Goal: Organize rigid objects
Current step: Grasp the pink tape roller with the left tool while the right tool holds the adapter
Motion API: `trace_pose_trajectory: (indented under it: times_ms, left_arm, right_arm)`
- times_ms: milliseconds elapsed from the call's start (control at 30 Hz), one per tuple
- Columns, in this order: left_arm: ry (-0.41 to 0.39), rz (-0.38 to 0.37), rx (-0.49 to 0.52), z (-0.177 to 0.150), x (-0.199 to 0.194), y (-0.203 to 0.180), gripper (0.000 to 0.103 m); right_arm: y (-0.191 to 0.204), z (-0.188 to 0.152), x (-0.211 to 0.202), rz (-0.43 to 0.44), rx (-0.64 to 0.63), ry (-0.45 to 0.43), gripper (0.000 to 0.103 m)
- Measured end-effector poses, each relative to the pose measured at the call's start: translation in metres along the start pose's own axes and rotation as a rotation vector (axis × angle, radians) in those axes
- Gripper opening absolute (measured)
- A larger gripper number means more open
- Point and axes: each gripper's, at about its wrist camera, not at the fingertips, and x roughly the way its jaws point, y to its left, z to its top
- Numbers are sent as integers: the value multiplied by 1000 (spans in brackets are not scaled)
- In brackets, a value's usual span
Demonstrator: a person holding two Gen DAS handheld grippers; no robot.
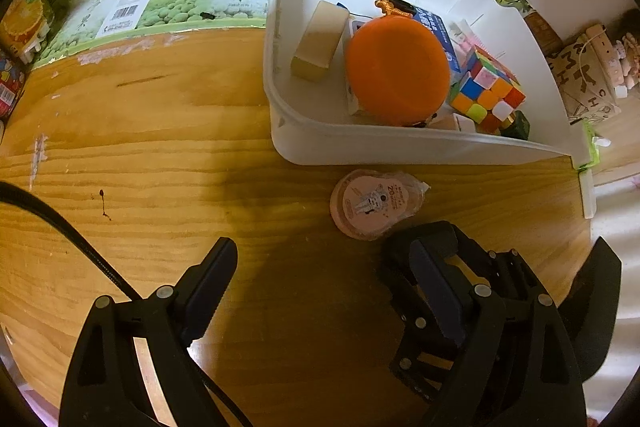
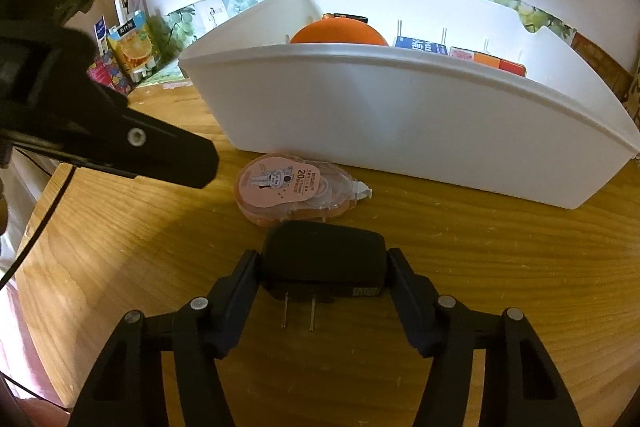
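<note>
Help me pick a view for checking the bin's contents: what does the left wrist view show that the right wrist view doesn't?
Only the left wrist view looks down into the white bin: puzzle cube and beige block, all fully visible; its own open left tool too. Only the right wrist view shows the black plug adapter, prongs toward the camera, gripped in the right tool. Both show the pink tape dispenser on the wooden table before the bin, and the orange disc.

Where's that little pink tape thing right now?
The pink correction tape lies flat on the wooden table, just in front of the white bin, right beyond the black plug adapter clamped in the right gripper.
</note>
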Motion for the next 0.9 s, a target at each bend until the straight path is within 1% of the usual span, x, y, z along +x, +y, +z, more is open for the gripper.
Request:
trace_pose_trajectory:
  times_ms: [367,633,900]
  left_arm:
    - [10,50,42,11,24,-18,90]
    - [3,78,62,15,40,-33,90]
    - [-17,112,80,22,53,-46,90]
  right_arm:
    - [-13,-3,-7,5,45,24,63]
    - [-30,-9,-18,-37,90,26,63]
    - [-31,-12,-28,-60,66,29,63]
